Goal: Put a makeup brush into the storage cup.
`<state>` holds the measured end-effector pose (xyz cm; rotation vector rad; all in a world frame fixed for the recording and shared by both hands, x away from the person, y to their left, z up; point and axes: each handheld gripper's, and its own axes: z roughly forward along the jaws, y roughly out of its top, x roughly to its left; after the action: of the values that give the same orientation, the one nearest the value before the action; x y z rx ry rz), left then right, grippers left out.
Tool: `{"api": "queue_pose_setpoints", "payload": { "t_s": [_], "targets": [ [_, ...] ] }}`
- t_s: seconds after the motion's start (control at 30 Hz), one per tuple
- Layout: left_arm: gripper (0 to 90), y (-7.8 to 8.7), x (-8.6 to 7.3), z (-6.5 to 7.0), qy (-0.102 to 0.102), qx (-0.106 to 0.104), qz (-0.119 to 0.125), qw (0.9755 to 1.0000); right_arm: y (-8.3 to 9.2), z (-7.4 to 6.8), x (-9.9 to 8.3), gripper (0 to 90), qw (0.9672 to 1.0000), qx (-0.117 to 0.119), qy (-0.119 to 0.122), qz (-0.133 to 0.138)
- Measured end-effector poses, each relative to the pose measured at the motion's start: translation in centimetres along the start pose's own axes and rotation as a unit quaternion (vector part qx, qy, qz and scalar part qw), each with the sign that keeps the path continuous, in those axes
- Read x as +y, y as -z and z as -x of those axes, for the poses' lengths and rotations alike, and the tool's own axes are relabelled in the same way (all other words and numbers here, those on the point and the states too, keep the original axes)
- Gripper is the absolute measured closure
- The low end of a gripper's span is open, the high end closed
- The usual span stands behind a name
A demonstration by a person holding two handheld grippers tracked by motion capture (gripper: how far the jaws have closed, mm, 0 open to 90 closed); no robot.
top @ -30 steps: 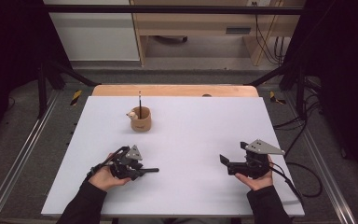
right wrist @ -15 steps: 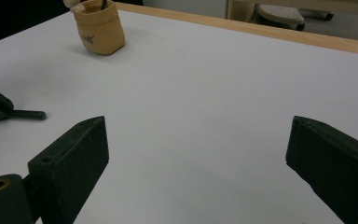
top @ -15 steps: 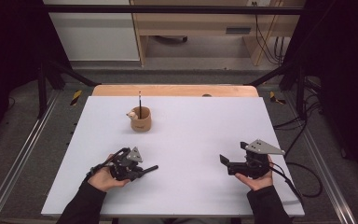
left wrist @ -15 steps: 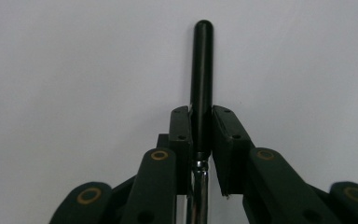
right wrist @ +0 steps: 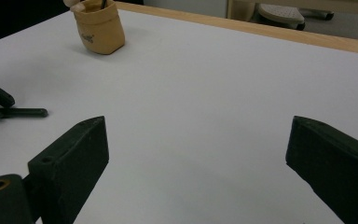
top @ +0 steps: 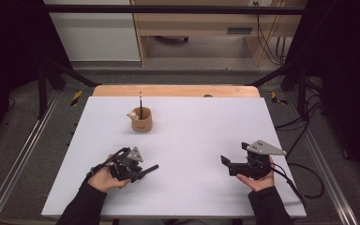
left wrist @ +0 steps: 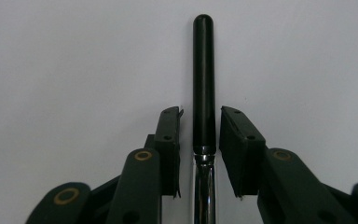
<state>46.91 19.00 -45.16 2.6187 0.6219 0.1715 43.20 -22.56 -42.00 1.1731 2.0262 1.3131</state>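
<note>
Here the black-handled tool [left wrist: 204, 84] lies flat, pointing straight beyond the left gripper [left wrist: 199, 126].

Your left gripper [left wrist: 199, 135] view cuts the black-handled tool [left wrist: 203, 79] off at the bottom edge, so its chrome shaft runs out of frame and you can't tell what kind of tool it is. In the right gripper view the tan cup [right wrist: 99, 27] near the table's [right wrist: 205, 93] far edge is clipped at the top. From the high view, the small pale thing [top: 132, 114] on the cup's rim is too small to identify.
</note>
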Motion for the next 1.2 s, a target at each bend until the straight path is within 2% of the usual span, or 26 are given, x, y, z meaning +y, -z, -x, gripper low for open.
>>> {"api": "queue_pose_setpoints", "payload": {
  "t_s": [0.17,0.37,0.57,0.97,1.2],
  "targets": [
    [66.1,0.1,0.11,0.09,-0.005,-0.002,-0.013,0.9999,0.0,-0.01,0.0,6.4,1.0,0.0,-0.001,0.0],
    [67.9,0.19,0.15,0.07,-0.002,-0.002,-0.03,0.9995,0.01,-0.02,0.02,6.5,1.0,0.0,-0.002,-0.001],
    [69.7,0.15,0.3,0.23,0.008,0.002,-0.038,0.9993,-0.06,-0.01,0.0,6.5,1.0,0.001,0.0,-0.002],
    [77.4,0.08,0.58,0.61,0.005,0.003,-0.048,0.9988,-0.08,-0.03,0.01,6.4,1.0,0.002,-0.002,-0.004],
    [78.1,0.07,0.72,0.62,0.005,0.004,-0.052,0.9986,-0.09,-0.07,0.01,6.4,1.0,0.002,-0.004,-0.006]
  ]
}}
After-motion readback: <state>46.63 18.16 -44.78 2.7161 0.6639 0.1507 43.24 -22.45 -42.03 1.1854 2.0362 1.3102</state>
